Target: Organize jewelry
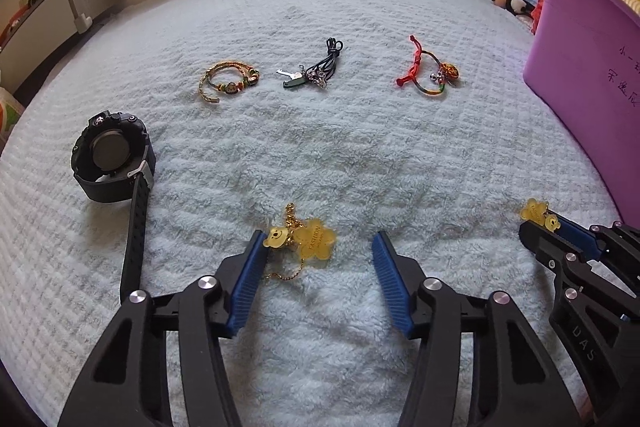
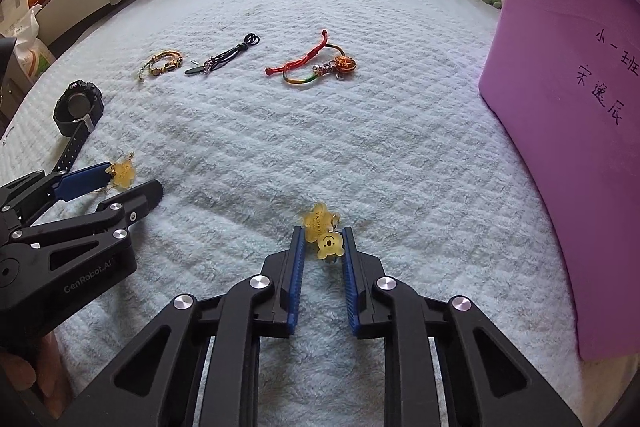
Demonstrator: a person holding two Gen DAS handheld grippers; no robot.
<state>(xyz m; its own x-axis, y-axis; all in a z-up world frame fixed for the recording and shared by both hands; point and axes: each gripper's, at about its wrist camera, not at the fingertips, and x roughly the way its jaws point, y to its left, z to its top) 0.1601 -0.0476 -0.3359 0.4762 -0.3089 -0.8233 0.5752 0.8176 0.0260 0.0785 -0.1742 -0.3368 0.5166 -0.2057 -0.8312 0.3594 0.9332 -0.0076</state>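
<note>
Bear charm [image 2: 329, 245] between right tool [image 2: 322, 231] (narrowed)

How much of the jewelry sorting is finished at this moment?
Nothing visibly sorted yet. The right gripper is closing around a yellow bear charm; the left gripper is open beside another bear charm. The watch, two bracelets and key cord lie untouched.

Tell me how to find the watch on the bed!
Start at the big purple tub, then cross the fluffy white blanket to its far left side. The black watch lies there, left of the braided bracelet: the only large, all-black piece with a round face.
</note>
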